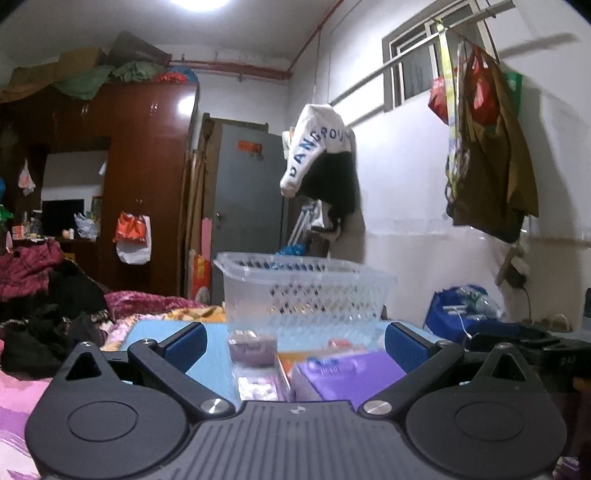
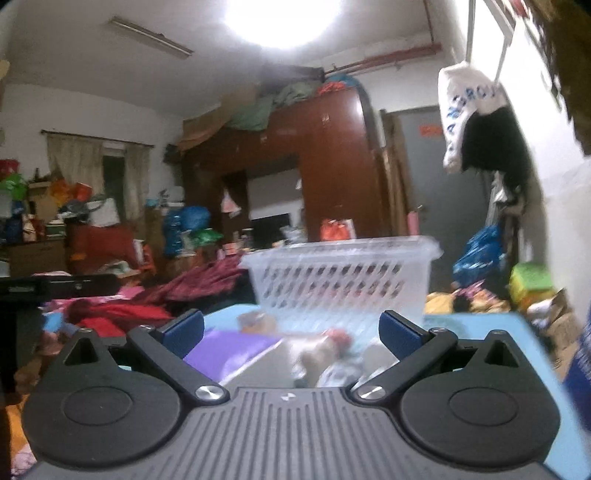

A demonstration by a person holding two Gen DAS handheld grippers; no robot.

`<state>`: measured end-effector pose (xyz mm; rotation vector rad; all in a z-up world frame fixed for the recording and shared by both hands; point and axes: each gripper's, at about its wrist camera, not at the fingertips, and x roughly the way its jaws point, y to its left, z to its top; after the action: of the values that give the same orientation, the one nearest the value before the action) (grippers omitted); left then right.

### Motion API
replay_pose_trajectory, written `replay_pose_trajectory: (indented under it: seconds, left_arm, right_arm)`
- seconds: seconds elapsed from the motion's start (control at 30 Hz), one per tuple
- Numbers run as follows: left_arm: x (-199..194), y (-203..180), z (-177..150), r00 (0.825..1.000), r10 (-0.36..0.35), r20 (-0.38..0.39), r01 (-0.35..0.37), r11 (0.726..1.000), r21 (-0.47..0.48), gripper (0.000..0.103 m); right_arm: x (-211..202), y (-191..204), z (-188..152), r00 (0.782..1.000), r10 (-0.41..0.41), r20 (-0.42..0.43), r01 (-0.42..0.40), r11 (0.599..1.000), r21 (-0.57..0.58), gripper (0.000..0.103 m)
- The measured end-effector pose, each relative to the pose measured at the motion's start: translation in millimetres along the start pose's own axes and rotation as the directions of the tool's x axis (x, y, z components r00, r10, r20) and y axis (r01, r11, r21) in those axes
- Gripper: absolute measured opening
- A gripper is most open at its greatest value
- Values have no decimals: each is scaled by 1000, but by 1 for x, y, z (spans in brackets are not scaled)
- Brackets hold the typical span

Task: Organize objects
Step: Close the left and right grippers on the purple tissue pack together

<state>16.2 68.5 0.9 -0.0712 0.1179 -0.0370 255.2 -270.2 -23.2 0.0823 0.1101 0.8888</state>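
Facing a clear plastic basket on a light blue table, the left gripper had its fingers spread wide, holding nothing. A purple box and small blurred packets lay before the basket. The right gripper was likewise spread and empty.

Bright ceiling lamp blows out overhead in both my views. Fisheye bends the edges, corners go dark. Right view motion-blurred; hanging clothes cast hard wall shadows.
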Motion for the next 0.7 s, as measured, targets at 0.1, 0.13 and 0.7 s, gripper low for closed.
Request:
replay_pose_trajectory:
  seconds: [0.1, 0.13, 0.7]
  left_arm:
    - [5, -2, -11, 999, -31, -41, 31, 999, 10, 103]
    - [7, -3, -15, 998, -35, -51, 36, 999, 14, 103]
    - [12, 0, -45, 983, -172, -63, 175, 983, 50, 102]
  right_arm:
    - [3, -3, -7, 999, 33, -14, -33, 999, 26, 103]
    - [1, -3, -7, 999, 42, -18, -42, 999, 23, 103]
    - [4, 18, -21, 977, 189, -96, -199, 974, -112, 93]
